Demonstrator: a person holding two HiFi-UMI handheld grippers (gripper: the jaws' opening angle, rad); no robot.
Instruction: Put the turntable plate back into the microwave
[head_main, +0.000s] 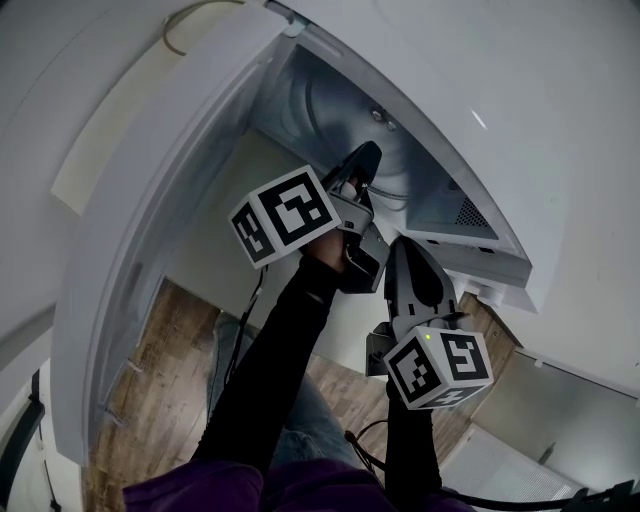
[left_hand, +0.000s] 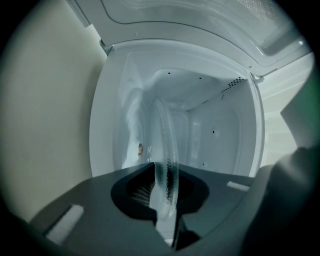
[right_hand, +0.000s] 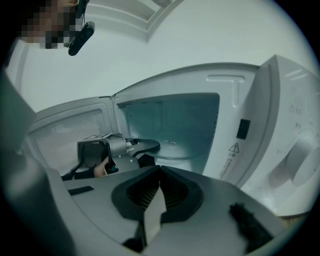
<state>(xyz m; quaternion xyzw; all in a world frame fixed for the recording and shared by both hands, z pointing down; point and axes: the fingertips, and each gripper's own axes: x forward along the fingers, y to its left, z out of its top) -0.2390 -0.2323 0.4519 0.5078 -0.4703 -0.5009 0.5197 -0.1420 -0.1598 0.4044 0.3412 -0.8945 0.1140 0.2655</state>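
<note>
We saw a white microwave (left_hand: 220, 130) with a pale, blue-tinged inside, and a clear plate (left_hand: 165, 145) with fine ribbing near its edge. The left gripper (left_hand: 165, 172) and the right gripper (right_hand: 160, 172) were dark grey, almost black. The left cube (head_main: 283, 215) and the right cube (head_main: 440, 368) were white with black square markers, the right with a small green light. The floor (head_main: 160, 340) was brown wood grain, the sleeves (head_main: 280, 370) black, the wall (left_hand: 45, 110) cream.
</note>
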